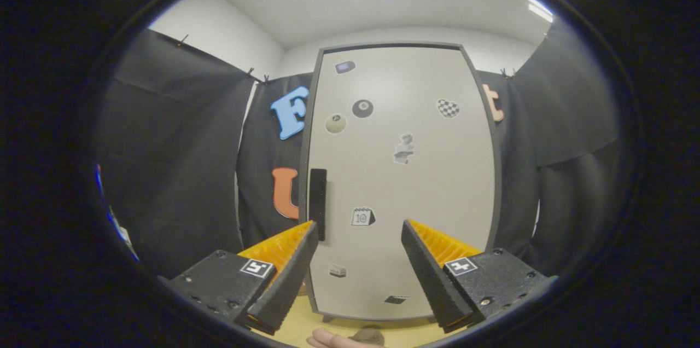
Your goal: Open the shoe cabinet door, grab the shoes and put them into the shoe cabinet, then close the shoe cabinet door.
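Gripper [358,227]: fingers spread wide apart, level with each other, pointing forward, nothing between them, pressing on nothing. Left fingertip [307,230] and right fingertip [410,230] at same height. Person's hand [333,340]: partly visible low between finger bases, pose unclear.

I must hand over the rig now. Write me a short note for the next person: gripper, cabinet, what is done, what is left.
Gripper: fingers apart, holding nothing, pointed at the shoe cabinet door, short of it.
Door: shut, stickers on it. Its dark handle stands upright near the door's edge, just beyond one fingertip.
Shoes: I cannot place them from this view.
Done: nothing yet.
Left: open the door, put the shoes inside, close the door.
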### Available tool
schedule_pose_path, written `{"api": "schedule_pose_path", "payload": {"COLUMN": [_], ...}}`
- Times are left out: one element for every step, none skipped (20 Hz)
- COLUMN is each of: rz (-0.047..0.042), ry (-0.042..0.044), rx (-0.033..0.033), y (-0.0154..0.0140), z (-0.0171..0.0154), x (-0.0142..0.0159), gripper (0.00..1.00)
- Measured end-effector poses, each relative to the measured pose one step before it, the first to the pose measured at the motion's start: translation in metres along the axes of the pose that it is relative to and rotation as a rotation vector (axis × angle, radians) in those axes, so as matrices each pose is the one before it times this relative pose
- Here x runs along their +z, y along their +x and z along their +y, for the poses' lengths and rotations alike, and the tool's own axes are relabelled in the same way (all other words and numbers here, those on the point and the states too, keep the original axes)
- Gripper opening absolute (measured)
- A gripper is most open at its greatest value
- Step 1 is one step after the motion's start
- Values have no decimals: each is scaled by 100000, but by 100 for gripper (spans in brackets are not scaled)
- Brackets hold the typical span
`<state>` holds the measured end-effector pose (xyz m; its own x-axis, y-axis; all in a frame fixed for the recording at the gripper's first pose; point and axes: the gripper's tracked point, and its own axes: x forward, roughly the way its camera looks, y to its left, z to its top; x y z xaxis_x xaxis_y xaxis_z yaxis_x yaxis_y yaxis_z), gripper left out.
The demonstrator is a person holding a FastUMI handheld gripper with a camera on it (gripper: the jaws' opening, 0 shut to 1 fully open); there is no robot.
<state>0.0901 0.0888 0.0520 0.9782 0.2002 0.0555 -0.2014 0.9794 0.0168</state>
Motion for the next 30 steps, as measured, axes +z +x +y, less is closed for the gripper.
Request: {"api": "schedule_pose_path", "payload": {"rz": [1104,2132,2654,1595,915,-54,672,862,1387,1772,318,87,775,3224,850,-1164,1490,156,1638,163,18,408,688,673,-149,143,343,278,-91,-316], "ry": [795,991,972,-351,-583,-646,-611,406,1442,1437,1669,1221,1274,1640,3005,2862,-186,-467,-2139,-1878,-3426,-2079,-1017,-23,450,-728,-2282,-1353,-105,157], "rx": [2118,2194,1404,1394,-316,-1129,-1779,-2144,-338,-257,-1051,-681,-1472,-808,1814,1341,2871,2613,682,256,-483,-1123,-939,-684,-370,-197,624,1305,1871,2257], "y": [1442,1458,1485,1499,1408,1187,1129,779,697,498,469,479,384,350,2,62,49,333,204,-315,260,-89,47,-122,-169,-113,-343,-310,-516,-420], "z": [908,877,746,549,101,-64,-177,-193,143,50,-147,-113,-349,-285,109,244,515,360,64,65,-69,-124,-9,-74,21,-85,4,-67,41,66], "x": [23,-437,-560,-368,-261,-110,-220,-383,-258,-391,5,-76,-93,-620,59,437,-142,-220,-363,-420,99,-89,-148,-92,7,-70,-52,-127,-46,-53], "gripper": [99,99,99,99,99,99,99,99,99,99,99,98,93,90,80,78,75,71,56,50,43,36,34,32,31,30,30,29,29,29]}}
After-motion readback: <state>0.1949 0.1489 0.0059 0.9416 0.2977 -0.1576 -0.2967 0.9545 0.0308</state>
